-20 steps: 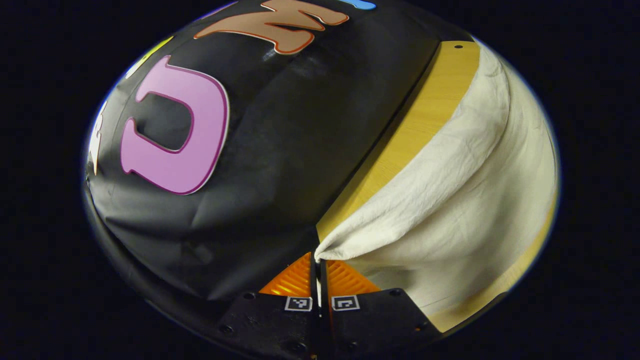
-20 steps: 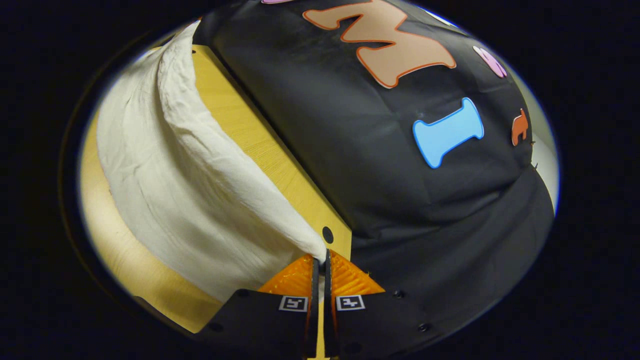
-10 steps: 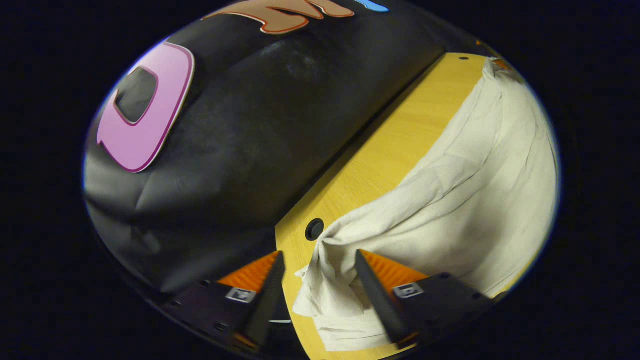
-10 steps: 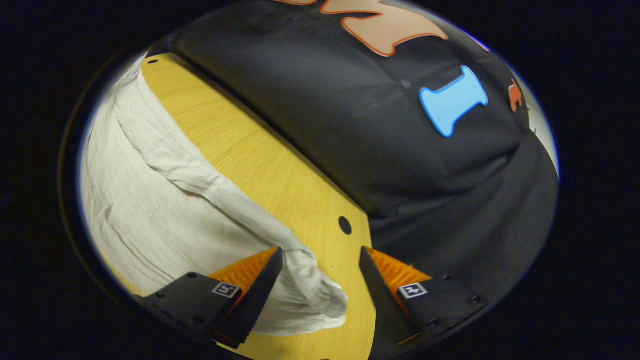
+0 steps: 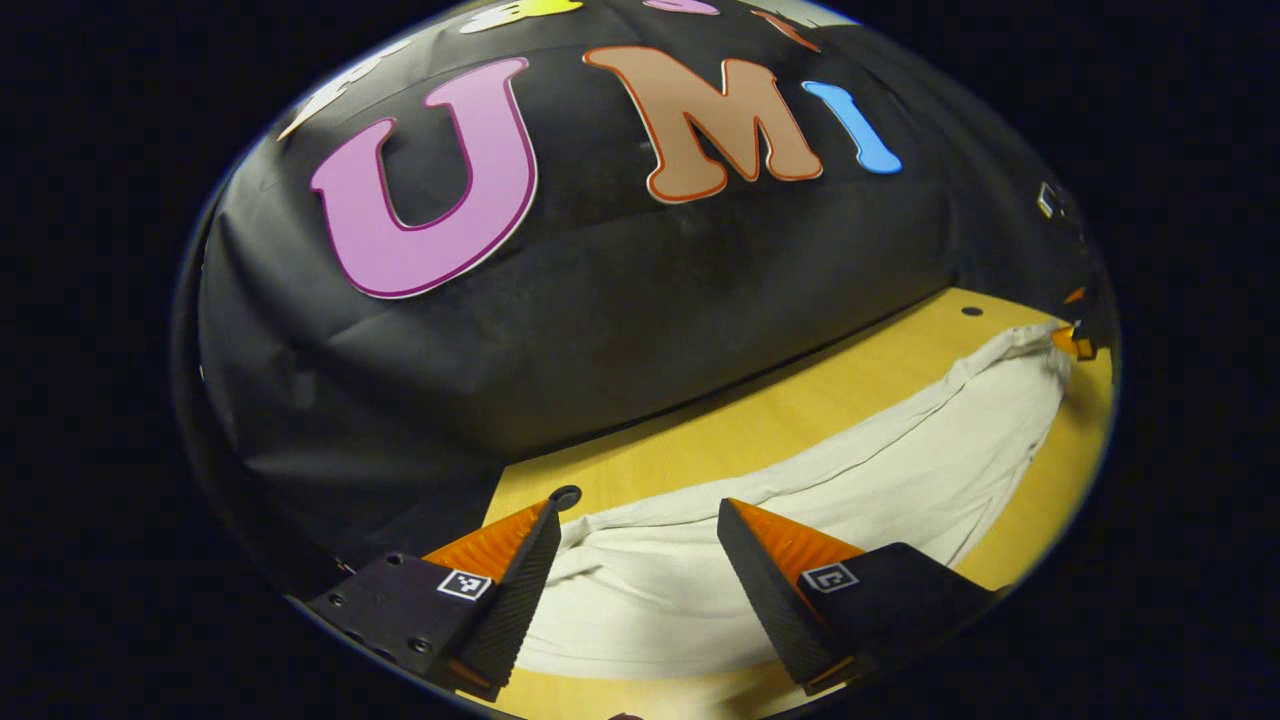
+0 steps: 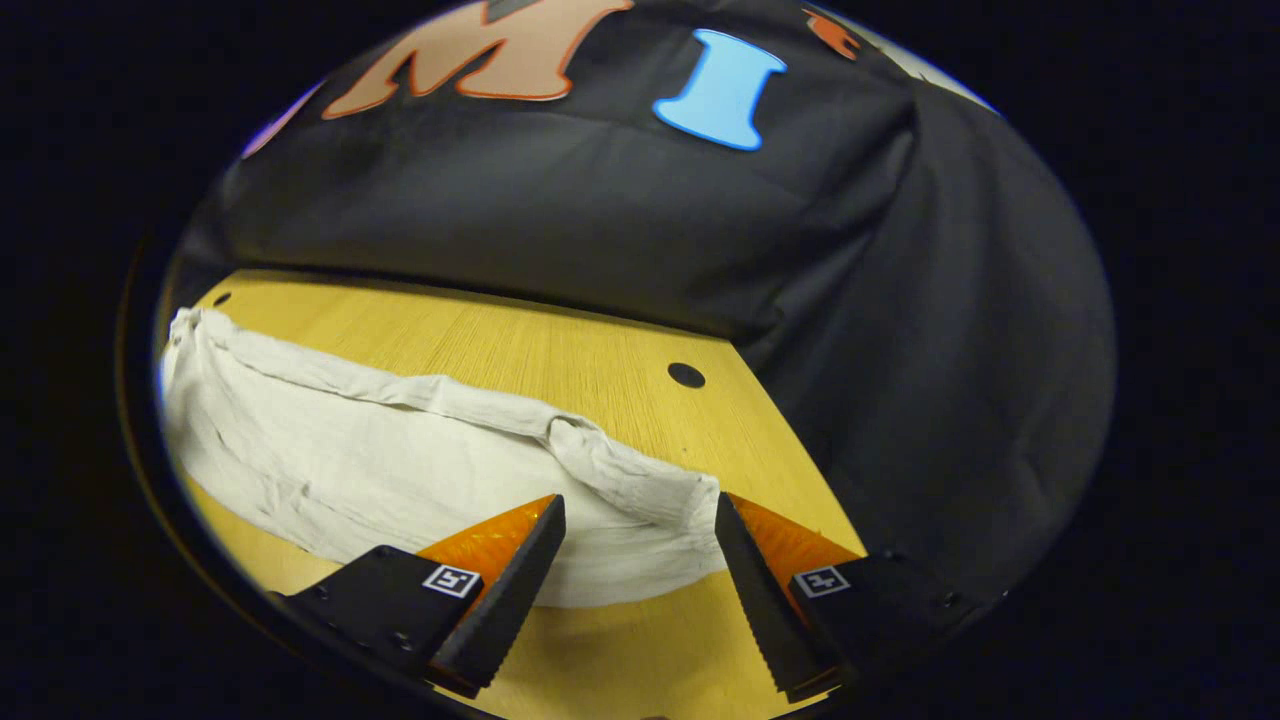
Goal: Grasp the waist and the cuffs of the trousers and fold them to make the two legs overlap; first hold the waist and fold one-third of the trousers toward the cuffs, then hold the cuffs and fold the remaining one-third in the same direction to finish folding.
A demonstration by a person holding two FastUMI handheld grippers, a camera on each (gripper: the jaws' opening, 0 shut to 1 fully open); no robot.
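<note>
Fingers of the left gripper [image 5: 635, 560] stand spread wide, with nothing pinched between them — the pale trousers [image 5: 800, 500] lie flat on the wooden table [image 5: 760, 410] just past the tips. The right gripper [image 6: 638, 555] is likewise parted and empty, its fingers straddling a bunched end of the trousers [image 6: 400, 460] without pressing it. Judging by this, the cloth lies as a long band across the table, one gripper at each end, so the two legs appear to overlap (which end is the waist I cannot tell). A far gripper tip [image 5: 1068, 342] shows at the band's other end in the left gripper view. Round holes [image 6: 686, 375] mark the bare tabletop near the back edge, beside the dark wall cloth [image 6: 620, 200] — nothing lies across the trousers to block a fresh grasp.
</note>
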